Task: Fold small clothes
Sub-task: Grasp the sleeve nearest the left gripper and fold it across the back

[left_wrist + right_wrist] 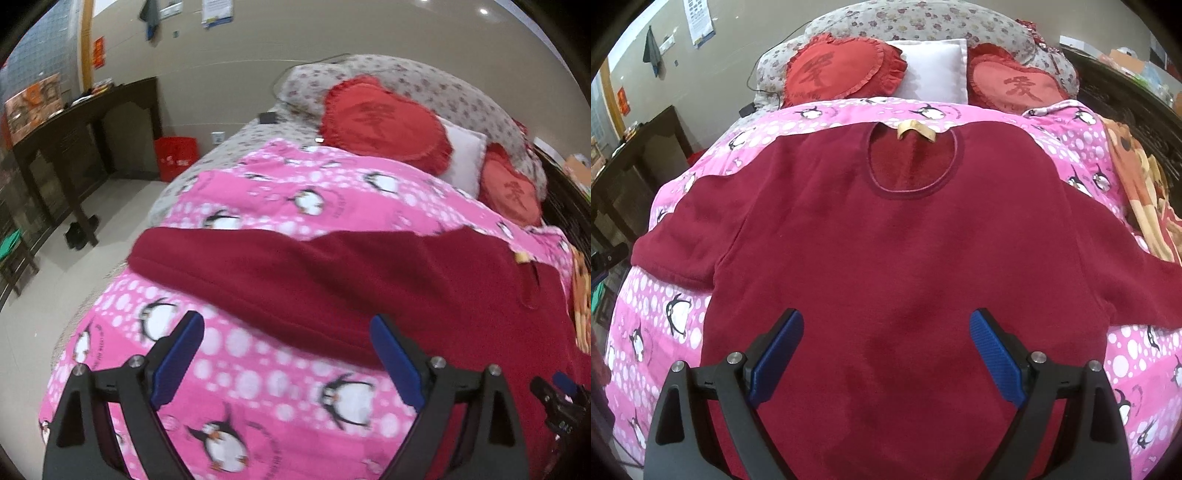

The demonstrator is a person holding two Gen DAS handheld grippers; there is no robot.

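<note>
Over the pink penguin-print quilt (258, 369), my left gripper (286, 354) hung with its jaws spread wide, nothing between the ribbed blue pads (181, 354), which pointed at the quilt and the near edge of one sleeve. Further right, my right gripper (886, 354) was just as wide apart and empty above the lower body of the maroon sweater (905, 258). That sweater lay flat and face up on the quilt, fleecy and thick, both sleeves spread out sideways, its round neckline (912, 192) toward the pillows with a tan label (916, 131) showing inside. Behind it sat two frilled red heart cushions (834, 70) flanking a white pillow (934, 70).
</note>
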